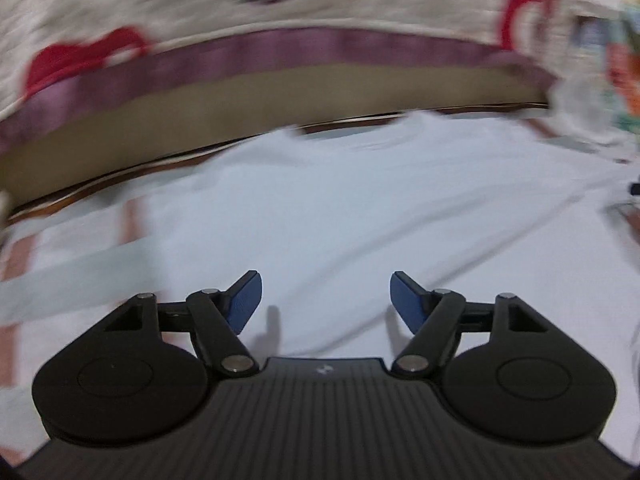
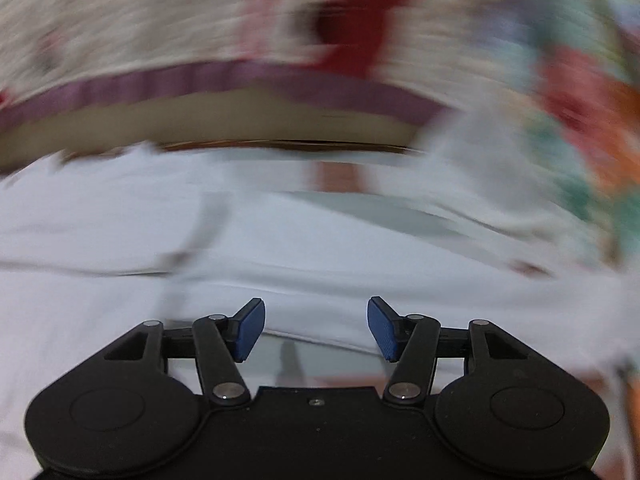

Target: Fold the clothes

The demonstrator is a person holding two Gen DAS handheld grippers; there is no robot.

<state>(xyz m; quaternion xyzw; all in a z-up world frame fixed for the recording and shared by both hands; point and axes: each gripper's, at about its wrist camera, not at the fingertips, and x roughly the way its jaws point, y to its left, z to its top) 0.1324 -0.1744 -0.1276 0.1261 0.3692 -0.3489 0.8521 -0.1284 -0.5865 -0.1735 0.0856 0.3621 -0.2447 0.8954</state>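
Observation:
A white garment (image 1: 340, 208) lies spread flat over the table and fills the lower half of the left wrist view. My left gripper (image 1: 326, 300) hovers just above it, open, with nothing between its blue pads (image 1: 246, 300). In the right wrist view the same white garment (image 2: 280, 240) shows folds and a hem edge under heavy blur. My right gripper (image 2: 316, 328) stands open over that edge, and nothing sits between its blue pads (image 2: 380, 330).
Beyond the garment runs the table's wooden far edge (image 1: 120, 178). Behind it hangs a patterned bedcover (image 1: 200, 8) with red motifs and a purple band (image 1: 280, 50). Colourful fabric (image 2: 592, 140) is bunched at the right. A pink and pale striped cloth (image 1: 24, 264) covers the table.

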